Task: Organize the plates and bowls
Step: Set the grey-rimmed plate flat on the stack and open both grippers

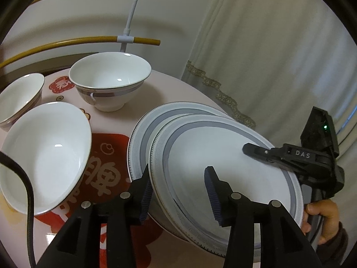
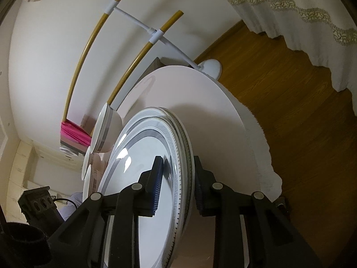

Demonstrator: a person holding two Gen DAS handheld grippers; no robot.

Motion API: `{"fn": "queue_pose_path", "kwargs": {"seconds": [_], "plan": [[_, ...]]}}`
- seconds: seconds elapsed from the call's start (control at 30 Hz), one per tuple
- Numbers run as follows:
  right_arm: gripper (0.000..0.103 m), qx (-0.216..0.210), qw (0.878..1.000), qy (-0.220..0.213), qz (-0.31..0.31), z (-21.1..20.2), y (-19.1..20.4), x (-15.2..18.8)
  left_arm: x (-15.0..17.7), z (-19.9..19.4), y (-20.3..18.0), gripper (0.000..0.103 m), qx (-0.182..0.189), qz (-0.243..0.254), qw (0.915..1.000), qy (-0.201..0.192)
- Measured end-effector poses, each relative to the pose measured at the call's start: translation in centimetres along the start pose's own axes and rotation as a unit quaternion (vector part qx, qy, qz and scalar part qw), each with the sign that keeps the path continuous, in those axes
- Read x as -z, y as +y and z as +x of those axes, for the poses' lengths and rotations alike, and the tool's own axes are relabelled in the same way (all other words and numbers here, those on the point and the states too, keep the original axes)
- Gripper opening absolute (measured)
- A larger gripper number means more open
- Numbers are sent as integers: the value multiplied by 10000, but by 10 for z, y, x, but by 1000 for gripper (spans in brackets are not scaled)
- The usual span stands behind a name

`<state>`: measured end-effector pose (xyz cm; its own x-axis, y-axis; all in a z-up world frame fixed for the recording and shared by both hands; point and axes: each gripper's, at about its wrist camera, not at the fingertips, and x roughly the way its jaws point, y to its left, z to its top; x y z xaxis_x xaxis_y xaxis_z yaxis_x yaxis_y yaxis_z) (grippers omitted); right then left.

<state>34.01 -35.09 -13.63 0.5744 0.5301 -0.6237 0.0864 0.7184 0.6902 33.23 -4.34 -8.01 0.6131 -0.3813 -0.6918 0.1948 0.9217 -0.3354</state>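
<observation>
Two grey-banded white plates lie overlapped on the round table [image 1: 169,89]. The top plate [image 1: 223,156] sits offset to the right over the lower plate [image 1: 142,131] and reaches past the table edge. My right gripper [image 2: 178,185] is shut on the top plate's [image 2: 138,156] rim, one pad on its face and one beneath; its upper finger [image 1: 258,152] shows in the left wrist view. My left gripper [image 1: 178,189] stands open astride the near rim, pads clear of it. Three white bowls [image 1: 111,80], [image 1: 44,151], [image 1: 17,98] stand upright at the left.
A red-printed mat [image 1: 107,156] covers part of the table. Behind it stands a white rack with gold bars [image 1: 133,40]. A lace-edged curtain [image 1: 267,67] hangs at the right, over wooden floor [image 2: 290,89]. A person's hand [image 1: 321,214] grips the right tool.
</observation>
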Motion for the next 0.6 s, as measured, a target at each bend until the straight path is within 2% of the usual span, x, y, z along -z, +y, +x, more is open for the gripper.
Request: {"fn": "queue_pose_path", "kwargs": {"seconds": [0.3, 0.6], "plan": [[25, 75, 10000, 22, -45, 3, 2, 1, 4, -16, -2, 48, 61, -94, 9999, 12], [27, 422, 9986, -76, -306, 2, 14, 6, 8, -20, -7, 49, -43, -18, 10000, -43]]}}
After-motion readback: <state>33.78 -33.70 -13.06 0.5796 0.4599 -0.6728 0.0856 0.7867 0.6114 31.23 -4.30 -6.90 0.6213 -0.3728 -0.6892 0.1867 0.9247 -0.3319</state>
